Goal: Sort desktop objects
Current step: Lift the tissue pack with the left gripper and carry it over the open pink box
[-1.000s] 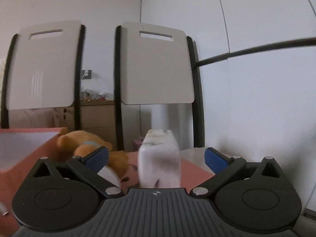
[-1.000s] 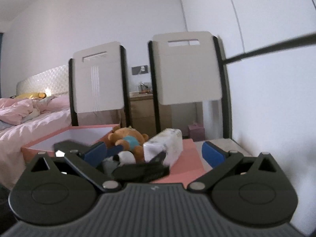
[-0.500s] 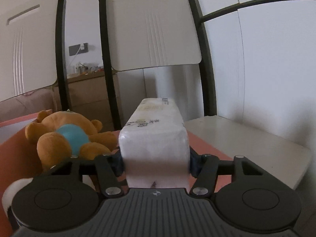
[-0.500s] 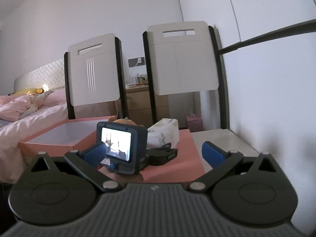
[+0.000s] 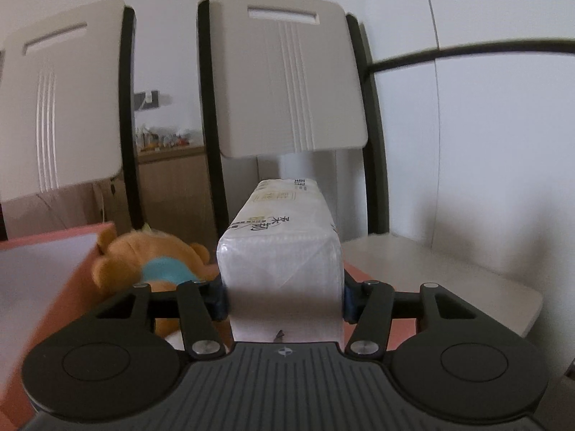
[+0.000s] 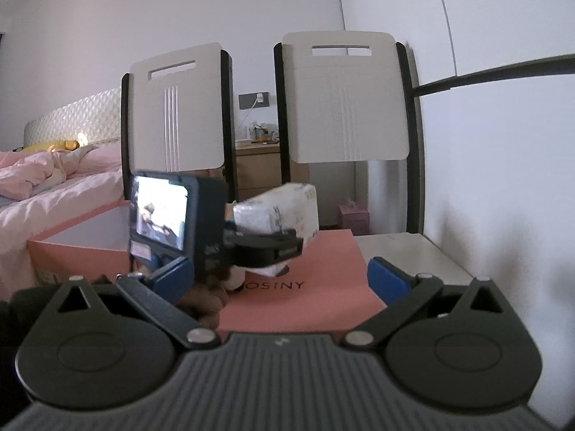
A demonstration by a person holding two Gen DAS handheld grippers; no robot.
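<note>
Item 1, left gripper (image 5: 282,296): we have it pinching a plastic-wrapped tissue pack (image 5: 284,251) across its near end, the pack reaching away toward 12 o'clock and, from the right wrist view, lifted clear of the pink lid (image 6: 305,280).

Risk, as we judge it: the soft pack is held at one end only, so the far end may droop or the slick wrap may slide between the blue pads (image 5: 219,298); a squeeze could also crush the tissues.

Item 2, right gripper (image 6: 278,274): fingers spread, nothing between them, hovering low over the lid.

Item 3, teddy bear (image 5: 154,265): at 9 o'clock of the pack, just beside it, in a blue top. A swing that way could knock it.

Item 4, open pink box (image 6: 82,240): at 10 o'clock, the likely destination; its near wall (image 5: 54,283) stands between pack and interior.

Item 5, two chair backs (image 5: 291,82) at 12 o'clock; white wall at 3 o'clock, near.
</note>
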